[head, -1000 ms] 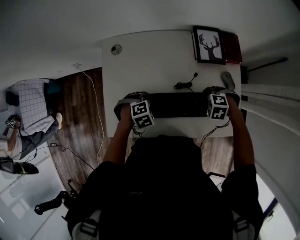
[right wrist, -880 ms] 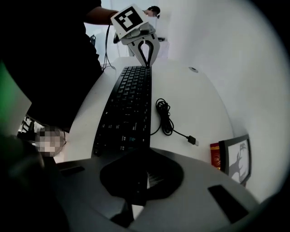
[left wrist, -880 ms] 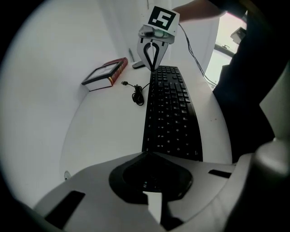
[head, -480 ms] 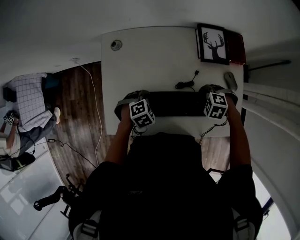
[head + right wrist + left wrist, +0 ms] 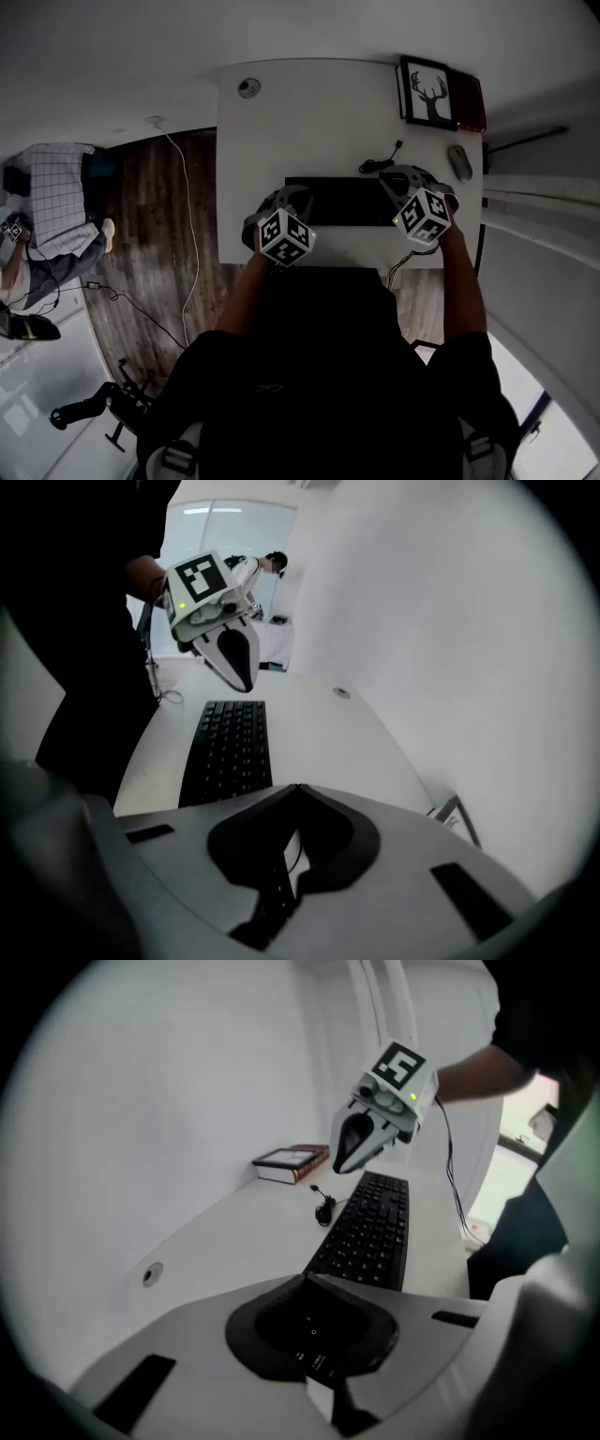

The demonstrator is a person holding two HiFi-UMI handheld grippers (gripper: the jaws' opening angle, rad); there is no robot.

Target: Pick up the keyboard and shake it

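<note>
A black keyboard (image 5: 342, 202) lies flat near the front edge of the white desk (image 5: 309, 122). My left gripper (image 5: 302, 193) hangs over its left end and my right gripper (image 5: 387, 177) over its right end. Both point steeply down. In the left gripper view the jaws (image 5: 309, 1279) meet tip to tip above the keyboard (image 5: 370, 1232), and the right gripper (image 5: 345, 1164) hovers shut just off the far end. The right gripper view shows its own shut jaws (image 5: 298, 787) above the keyboard (image 5: 230, 747). I see nothing held in either gripper.
A framed deer picture (image 5: 429, 91) leans against a red book (image 5: 472, 101) at the desk's back right. A grey mouse (image 5: 459, 161) and a coiled black cable (image 5: 380, 161) lie behind the keyboard. A cable hole (image 5: 248, 88) is back left. A person (image 5: 56, 216) is on the floor at left.
Both grippers have lifted from beside the keyboard's ends and come inward over it, the right one further. The keyboard stays on the desk. The head camera has shifted a little.
</note>
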